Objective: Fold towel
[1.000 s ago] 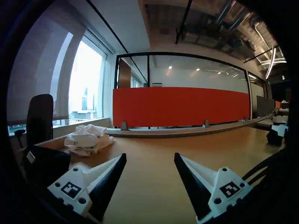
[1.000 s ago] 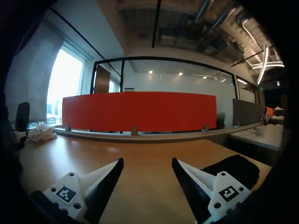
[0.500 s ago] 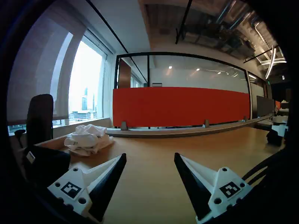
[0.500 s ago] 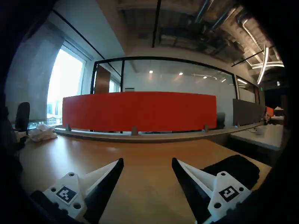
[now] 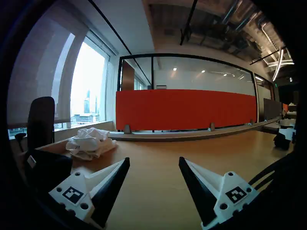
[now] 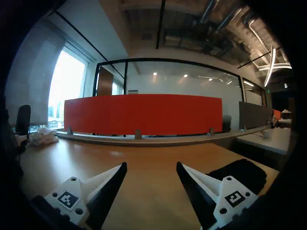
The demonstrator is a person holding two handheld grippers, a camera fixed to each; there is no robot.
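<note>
A: 2 tongs in play, so how do they stand?

B: Both are spread wide. The left tongs point(image 5: 153, 158) sit low over the wooden surface point(image 5: 161, 199), fingers apart, with bare wood in the gap. The right tongs point(image 6: 151, 164) are the same, spread and pinching nothing.

A: And the towel?

B: The towel point(image 5: 91, 143) is a crumpled white heap lying on the surface. In the left gripper view it is ahead and off to the left, well apart from the fingertips. In the right gripper view it lies far off near the left edge.

A: What stands around it?

B: 1 black chair point(image 5: 41, 122) is just to its left, in front of the bright window point(image 5: 87, 92). A red divider point(image 5: 186, 109) runs along the far edge of the surface behind it. In the right gripper view a dark, soft-looking thing point(image 6: 241, 174) lies on the surface just beside the right-hand finger; I cannot tell what it is.
</note>
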